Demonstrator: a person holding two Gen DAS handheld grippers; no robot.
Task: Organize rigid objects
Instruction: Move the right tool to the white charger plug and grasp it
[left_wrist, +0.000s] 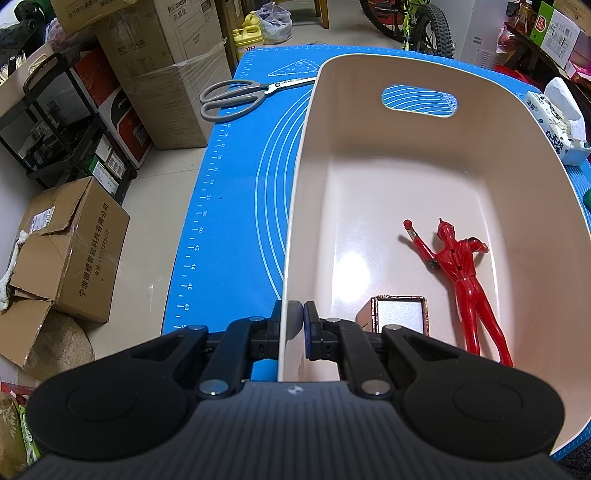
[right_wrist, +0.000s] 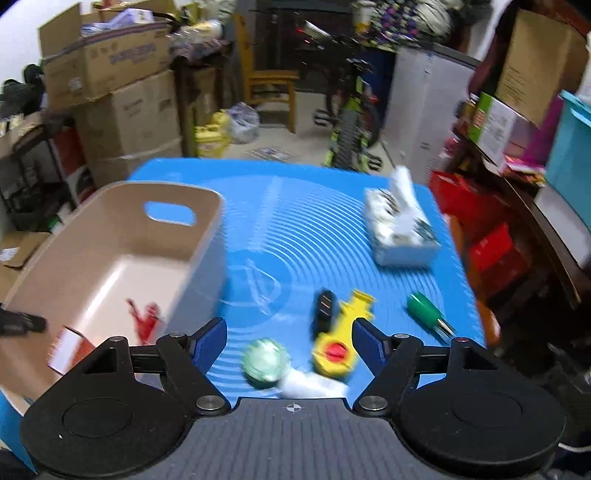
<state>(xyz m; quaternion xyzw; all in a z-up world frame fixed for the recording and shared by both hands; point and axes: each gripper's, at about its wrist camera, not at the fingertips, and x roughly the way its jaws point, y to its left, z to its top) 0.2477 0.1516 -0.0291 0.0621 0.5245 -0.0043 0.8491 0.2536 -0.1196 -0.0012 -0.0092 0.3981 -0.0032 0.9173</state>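
The left gripper (left_wrist: 299, 317) has its fingers pinched on the near wall of the beige bin (left_wrist: 295, 206), one pad outside and one inside, low in the left wrist view. That hold steadies the bin on the blue mat (left_wrist: 229, 206) covering the counter. Inside the bin, toward the lower right of that view, lie a red toy figure (left_wrist: 458, 266) and a small box (left_wrist: 400, 314) beside it.

The right gripper (right_wrist: 290, 341) hovers with its fingers spread wide and nothing between them. Its view is motion-blurred. Below and between the fingers, at lower centre, sit a pale green ball (right_wrist: 264, 363) with something white just beside it, a yellow toy (right_wrist: 341, 339) with a red button, and a dark remote-like object (right_wrist: 323, 308) touching the yellow toy's left side. A green-handled screwdriver (right_wrist: 424, 310) lies further right, and a tissue pack (right_wrist: 400, 229) at upper right. Scissors (left_wrist: 236, 96) rest at the upper left of the left wrist view, outside the bin.

The step in hand looks like picking the next loose item for the bin. To do it well, choose one target clearly: the ball may roll, so close the fingers across its middle from above. For the yellow toy, grip its narrower neck and avoid catching the dark object alongside. Keep the left hold firm so the bin does not slide when something drops in.
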